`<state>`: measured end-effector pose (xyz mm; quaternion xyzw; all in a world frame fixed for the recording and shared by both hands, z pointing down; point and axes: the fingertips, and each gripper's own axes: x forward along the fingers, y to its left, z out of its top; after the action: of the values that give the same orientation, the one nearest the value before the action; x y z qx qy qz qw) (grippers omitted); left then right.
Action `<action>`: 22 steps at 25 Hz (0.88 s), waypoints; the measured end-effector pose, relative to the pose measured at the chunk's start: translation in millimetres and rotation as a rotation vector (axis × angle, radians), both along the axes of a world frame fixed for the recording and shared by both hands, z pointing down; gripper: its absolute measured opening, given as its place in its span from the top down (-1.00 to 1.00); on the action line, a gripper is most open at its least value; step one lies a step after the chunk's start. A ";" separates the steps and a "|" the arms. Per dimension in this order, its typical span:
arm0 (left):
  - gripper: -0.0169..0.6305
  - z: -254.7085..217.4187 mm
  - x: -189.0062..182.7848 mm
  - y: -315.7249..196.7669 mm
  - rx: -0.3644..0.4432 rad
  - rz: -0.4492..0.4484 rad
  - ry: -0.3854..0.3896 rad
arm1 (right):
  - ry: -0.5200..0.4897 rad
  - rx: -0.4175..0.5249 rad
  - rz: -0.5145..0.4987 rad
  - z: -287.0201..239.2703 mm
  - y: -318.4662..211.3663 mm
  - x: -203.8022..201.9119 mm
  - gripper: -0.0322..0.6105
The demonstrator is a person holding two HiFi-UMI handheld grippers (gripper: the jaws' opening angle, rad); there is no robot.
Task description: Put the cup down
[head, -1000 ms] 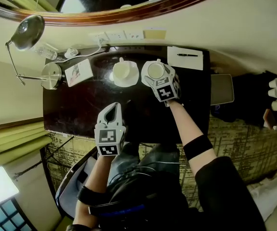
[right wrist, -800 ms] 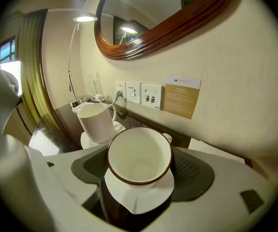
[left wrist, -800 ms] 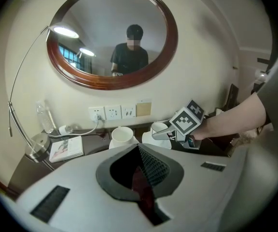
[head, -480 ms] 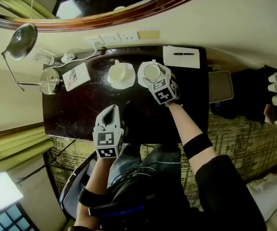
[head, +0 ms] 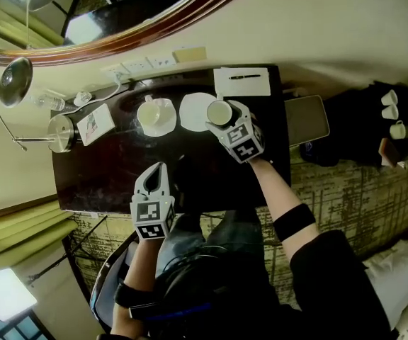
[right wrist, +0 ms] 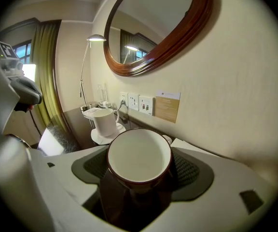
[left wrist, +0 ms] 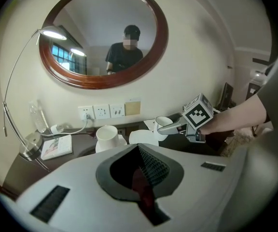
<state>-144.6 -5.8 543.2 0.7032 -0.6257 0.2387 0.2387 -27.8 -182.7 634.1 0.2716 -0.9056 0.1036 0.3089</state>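
Note:
A cup point(head: 219, 112), white inside and dark brown outside, sits between the pads of my right gripper point(head: 220, 114), whose jaws have just been closing and are now shut on it. The cup point(right wrist: 139, 157) hangs above the dark table, just right of a bare white saucer point(head: 195, 112). From the left gripper view the held cup point(left wrist: 162, 124) shows off the saucer point(left wrist: 143, 137). My left gripper point(head: 156, 170) is shut and empty over the table's near edge.
A second white cup on its saucer point(head: 153, 113) stands left of the bare saucer. A notepad with a pen point(head: 242, 82) lies at the back right. A lamp base point(head: 60, 132), a card point(head: 95, 124) and wall sockets point(head: 137, 66) are at the left.
The cup has come up off its saucer with my right gripper and shifted right, leaving the saucer bare. My left gripper has shifted slightly along the near edge.

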 end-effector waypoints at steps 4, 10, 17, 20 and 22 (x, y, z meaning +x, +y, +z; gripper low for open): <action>0.94 3.8 18.4 -0.4 -0.006 0.003 0.006 | 0.021 -0.007 -0.014 6.7 4.6 39.9 -0.34; 0.94 4.5 52.2 -5.6 0.001 0.007 0.018 | 0.053 -0.024 -0.041 24.5 11.6 90.2 -0.34; 0.94 5.9 71.7 -5.1 0.002 -0.026 0.007 | 0.054 -0.039 -0.088 40.8 13.7 113.6 -0.34; 0.94 6.1 76.5 -6.1 0.007 -0.043 0.008 | 0.038 -0.034 -0.123 40.5 12.9 114.3 -0.35; 0.94 6.7 74.2 -6.6 0.012 -0.072 -0.004 | 0.028 -0.028 -0.149 40.4 13.3 114.2 -0.35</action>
<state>-70.4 -12.4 549.9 0.6810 -0.6527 0.2277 0.2416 86.4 -169.4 674.6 0.2004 -0.9174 0.0889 0.3321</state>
